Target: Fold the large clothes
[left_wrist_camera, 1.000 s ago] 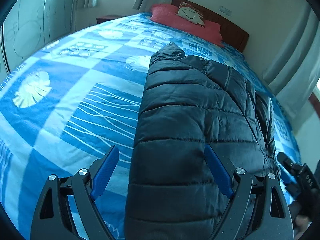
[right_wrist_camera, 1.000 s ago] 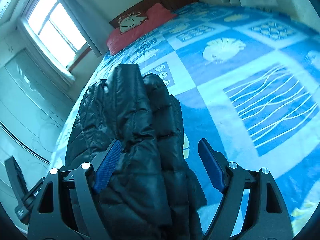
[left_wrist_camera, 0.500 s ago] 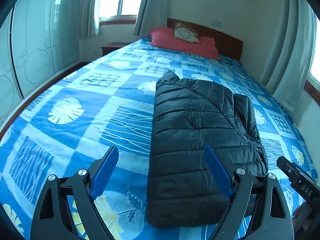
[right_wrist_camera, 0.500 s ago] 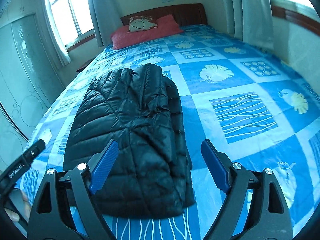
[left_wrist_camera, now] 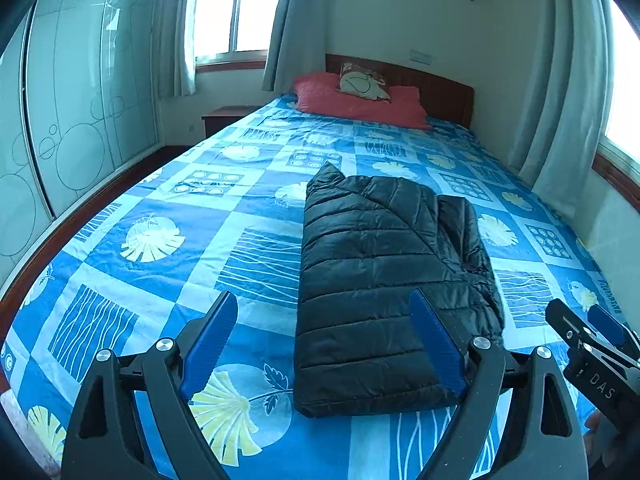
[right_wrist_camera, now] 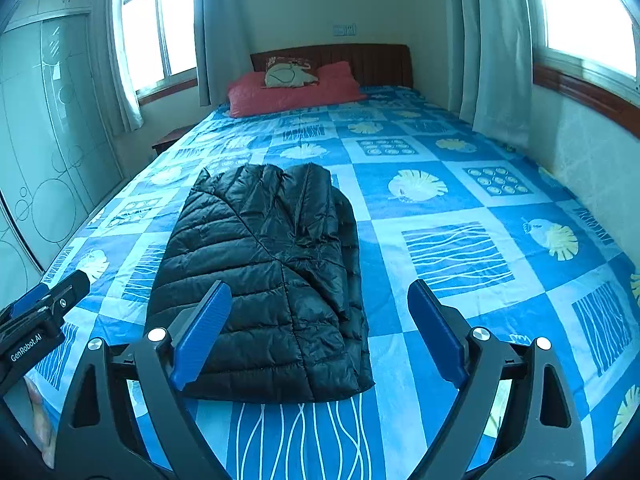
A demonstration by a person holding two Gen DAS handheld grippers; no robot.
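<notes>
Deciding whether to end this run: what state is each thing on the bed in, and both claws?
Black puffer jacket: folded, flat on the bedspread, untouched.
Left claw: open, empty.
Right claw: open, empty.
Red pillow: flat at the headboard.
Small cushion: on the red pillow.

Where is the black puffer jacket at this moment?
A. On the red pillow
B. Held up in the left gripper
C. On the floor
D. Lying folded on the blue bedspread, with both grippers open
D: the black puffer jacket lies folded on the blue bedspread; left gripper and right gripper are open and hold nothing.
</notes>
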